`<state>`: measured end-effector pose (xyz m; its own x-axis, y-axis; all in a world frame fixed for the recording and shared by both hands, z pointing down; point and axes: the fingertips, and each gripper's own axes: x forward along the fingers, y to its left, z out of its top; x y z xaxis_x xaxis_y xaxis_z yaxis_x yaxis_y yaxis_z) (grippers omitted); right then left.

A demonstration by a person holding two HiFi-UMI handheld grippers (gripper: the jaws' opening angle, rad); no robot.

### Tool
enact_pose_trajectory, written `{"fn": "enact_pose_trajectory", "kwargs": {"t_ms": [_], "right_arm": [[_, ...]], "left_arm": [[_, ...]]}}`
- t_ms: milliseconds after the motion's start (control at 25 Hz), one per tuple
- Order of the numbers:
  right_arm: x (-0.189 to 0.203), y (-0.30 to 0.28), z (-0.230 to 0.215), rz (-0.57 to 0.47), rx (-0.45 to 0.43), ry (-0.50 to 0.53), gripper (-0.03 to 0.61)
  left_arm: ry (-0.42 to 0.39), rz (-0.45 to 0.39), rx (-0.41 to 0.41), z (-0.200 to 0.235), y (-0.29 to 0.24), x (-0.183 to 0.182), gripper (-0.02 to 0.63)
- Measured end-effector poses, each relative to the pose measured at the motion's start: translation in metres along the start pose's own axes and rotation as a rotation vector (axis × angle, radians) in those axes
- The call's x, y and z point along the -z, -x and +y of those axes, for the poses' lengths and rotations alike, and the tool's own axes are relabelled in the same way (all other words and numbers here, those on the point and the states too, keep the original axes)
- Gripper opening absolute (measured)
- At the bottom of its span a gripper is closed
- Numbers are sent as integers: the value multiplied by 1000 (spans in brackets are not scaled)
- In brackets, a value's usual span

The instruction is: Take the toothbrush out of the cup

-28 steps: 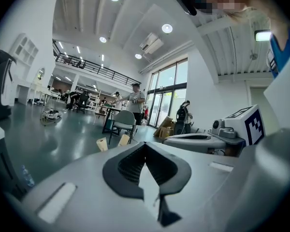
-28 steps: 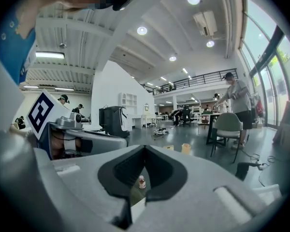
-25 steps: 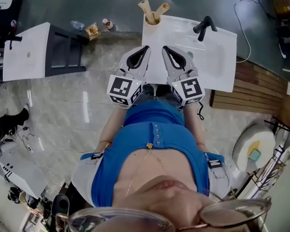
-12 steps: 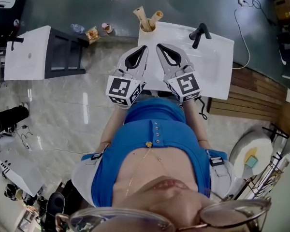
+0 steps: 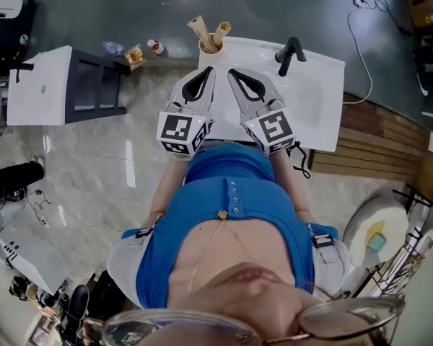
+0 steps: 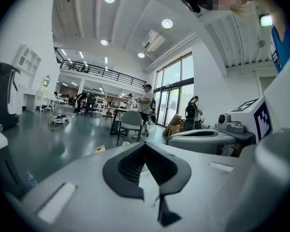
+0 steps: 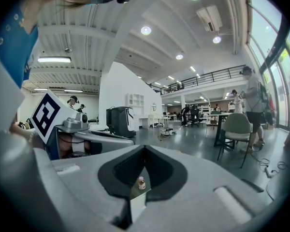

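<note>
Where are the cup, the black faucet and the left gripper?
cup (image 5: 207, 47): head view, on its front wall.
black faucet (image 5: 289, 49): head view, on its spout.
left gripper (image 5: 211, 71): head view, at its shut fingertips.

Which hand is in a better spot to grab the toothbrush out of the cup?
Probably the left. The left gripper points almost straight at the cup on the sink, while the right gripper sits farther to the side. Both are shut and empty, so either must open first.
</note>
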<state>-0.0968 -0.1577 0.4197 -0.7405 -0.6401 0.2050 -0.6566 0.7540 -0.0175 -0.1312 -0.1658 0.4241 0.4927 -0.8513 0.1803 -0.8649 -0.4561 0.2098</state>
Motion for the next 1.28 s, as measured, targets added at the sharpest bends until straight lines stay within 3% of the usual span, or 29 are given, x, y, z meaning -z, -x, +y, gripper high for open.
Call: {"fn": "enact_pose_trajectory", "kwargs": {"t_ms": [1280], "right_arm": [[31,47,-51,83,186,-57,2]], "left_arm": [[-51,167,-96,91,-66,62,2]]}}
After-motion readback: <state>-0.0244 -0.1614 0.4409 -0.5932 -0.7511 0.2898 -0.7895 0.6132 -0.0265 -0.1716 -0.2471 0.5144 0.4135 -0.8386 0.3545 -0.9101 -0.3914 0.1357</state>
